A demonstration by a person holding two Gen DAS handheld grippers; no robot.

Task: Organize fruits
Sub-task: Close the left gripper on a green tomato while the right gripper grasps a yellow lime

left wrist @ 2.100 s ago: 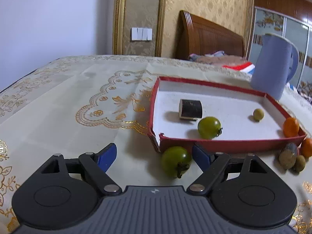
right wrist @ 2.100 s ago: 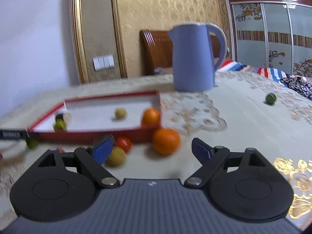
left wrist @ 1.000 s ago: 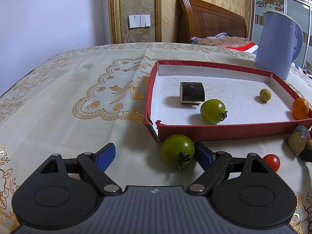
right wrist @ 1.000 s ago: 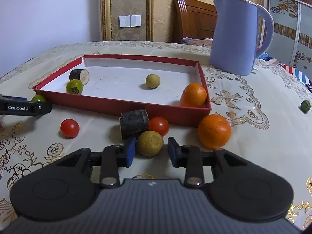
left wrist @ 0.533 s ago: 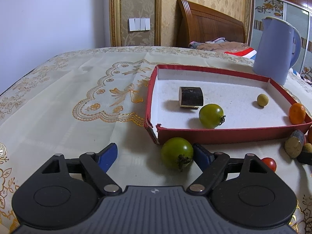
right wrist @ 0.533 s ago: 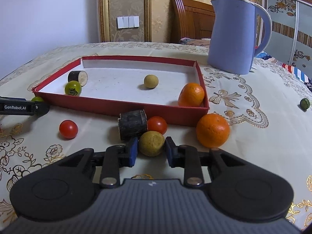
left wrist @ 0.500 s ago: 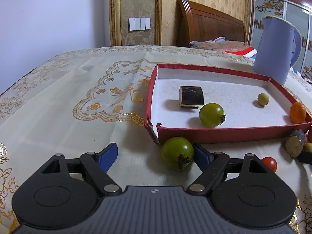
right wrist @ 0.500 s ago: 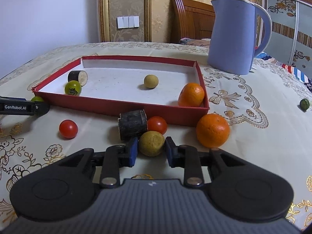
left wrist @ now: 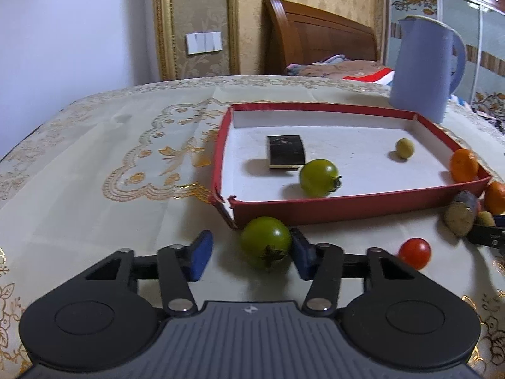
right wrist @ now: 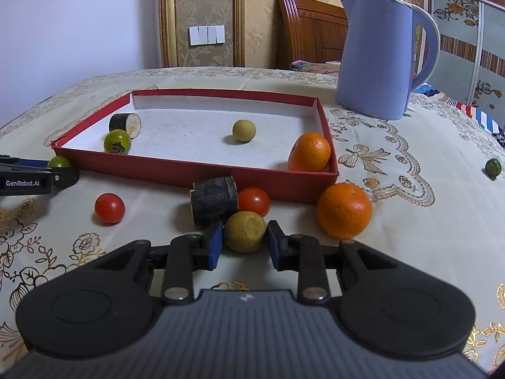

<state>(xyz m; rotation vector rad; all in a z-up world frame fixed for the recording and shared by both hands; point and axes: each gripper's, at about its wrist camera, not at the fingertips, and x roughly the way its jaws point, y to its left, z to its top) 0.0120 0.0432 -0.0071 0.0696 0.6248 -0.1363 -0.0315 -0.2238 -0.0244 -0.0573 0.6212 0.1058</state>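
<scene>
Right gripper (right wrist: pixel 245 246) clamped on yellow-brown fruit (right wrist: pixel 245 231); red tray (right wrist: pixel 195 170) behind.

The only readable text is "GenRobot.AI", printed in white on the black side of the left gripper (right wrist: pixel 38 179), which shows at the far left of the right wrist view, well to the left of the right gripper's own fingers. A small emblem on each gripper's grey body is too small to read.
</scene>
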